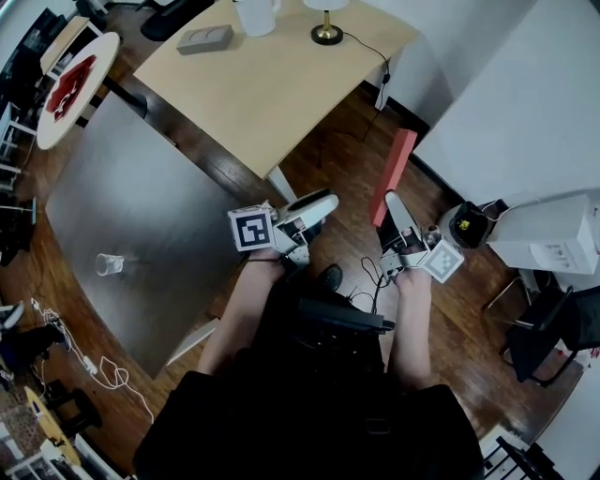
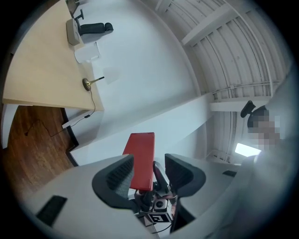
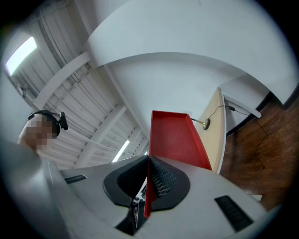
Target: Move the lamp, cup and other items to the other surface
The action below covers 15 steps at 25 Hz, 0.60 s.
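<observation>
My right gripper (image 1: pixel 392 210) is shut on the rim of a red tray (image 1: pixel 393 174), which stands on edge above the wooden floor. In the right gripper view the tray (image 3: pixel 178 140) rises from the closed gripper (image 3: pixel 148 164). My left gripper (image 1: pixel 317 206) stands open and empty beside it. In the left gripper view the open gripper (image 2: pixel 149 162) frames the tray (image 2: pixel 142 158), which lies beyond it, not touching. A brass lamp base (image 1: pixel 326 36), a grey box (image 1: pixel 204 39) and a white jug (image 1: pixel 257 15) stand on the wood table (image 1: pixel 272 94). A clear cup (image 1: pixel 110 264) sits on the grey table (image 1: pixel 141 216).
A round white table (image 1: pixel 80 103) at far left carries another red item (image 1: pixel 70 86). The lamp's cord (image 1: pixel 367 49) runs off the wood table's right edge. A white cabinet (image 1: pixel 548 234) and a dark chair (image 1: pixel 553 342) stand at right. Cables (image 1: pixel 103 373) lie on the floor at lower left.
</observation>
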Each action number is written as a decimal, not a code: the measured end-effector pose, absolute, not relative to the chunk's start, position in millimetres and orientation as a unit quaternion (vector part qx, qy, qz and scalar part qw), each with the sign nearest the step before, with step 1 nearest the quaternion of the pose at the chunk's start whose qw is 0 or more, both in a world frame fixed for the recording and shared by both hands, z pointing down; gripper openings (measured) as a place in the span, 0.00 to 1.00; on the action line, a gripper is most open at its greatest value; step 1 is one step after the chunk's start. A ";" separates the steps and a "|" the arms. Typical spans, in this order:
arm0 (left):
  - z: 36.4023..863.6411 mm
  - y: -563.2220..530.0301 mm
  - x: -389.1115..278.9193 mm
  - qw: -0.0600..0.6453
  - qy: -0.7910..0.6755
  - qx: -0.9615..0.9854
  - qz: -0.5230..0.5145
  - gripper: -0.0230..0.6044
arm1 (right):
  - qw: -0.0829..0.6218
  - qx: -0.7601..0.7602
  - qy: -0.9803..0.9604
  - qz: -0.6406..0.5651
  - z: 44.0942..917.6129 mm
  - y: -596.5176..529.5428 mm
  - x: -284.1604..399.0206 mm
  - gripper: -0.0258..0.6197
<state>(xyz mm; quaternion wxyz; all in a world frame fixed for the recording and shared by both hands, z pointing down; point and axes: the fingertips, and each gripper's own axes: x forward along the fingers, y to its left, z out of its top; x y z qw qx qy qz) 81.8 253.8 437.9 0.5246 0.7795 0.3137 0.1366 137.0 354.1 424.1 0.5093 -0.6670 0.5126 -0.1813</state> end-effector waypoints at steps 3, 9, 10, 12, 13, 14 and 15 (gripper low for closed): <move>441.5 261.4 110.0 0.528 0.319 0.774 0.141 0.40 | 0.513 -0.666 0.511 -0.177 424.6 355.9 156.8 0.08; 441.0 272.5 148.8 0.534 0.344 0.759 0.141 0.40 | 0.503 -0.673 0.510 -0.185 426.4 350.8 176.4 0.08; 441.9 271.6 162.7 0.537 0.347 0.756 0.139 0.40 | 0.501 -0.675 0.509 -0.186 427.5 348.9 187.9 0.08; 442.4 270.2 178.3 0.544 0.352 0.750 0.133 0.40 | 0.496 -0.679 0.509 -0.187 427.2 346.4 199.6 0.08; 442.2 269.7 180.1 0.545 0.353 0.749 0.130 0.40 | 0.492 -0.680 0.509 -0.188 426.0 345.6 199.9 0.08; 441.7 268.3 182.2 0.547 0.354 0.748 0.128 0.40 | 0.489 -0.682 0.510 -0.189 424.9 344.2 200.8 0.08; 441.2 265.0 188.6 0.549 0.354 0.747 0.125 0.40 | 0.485 -0.684 0.510 -0.192 424.4 340.8 206.5 0.08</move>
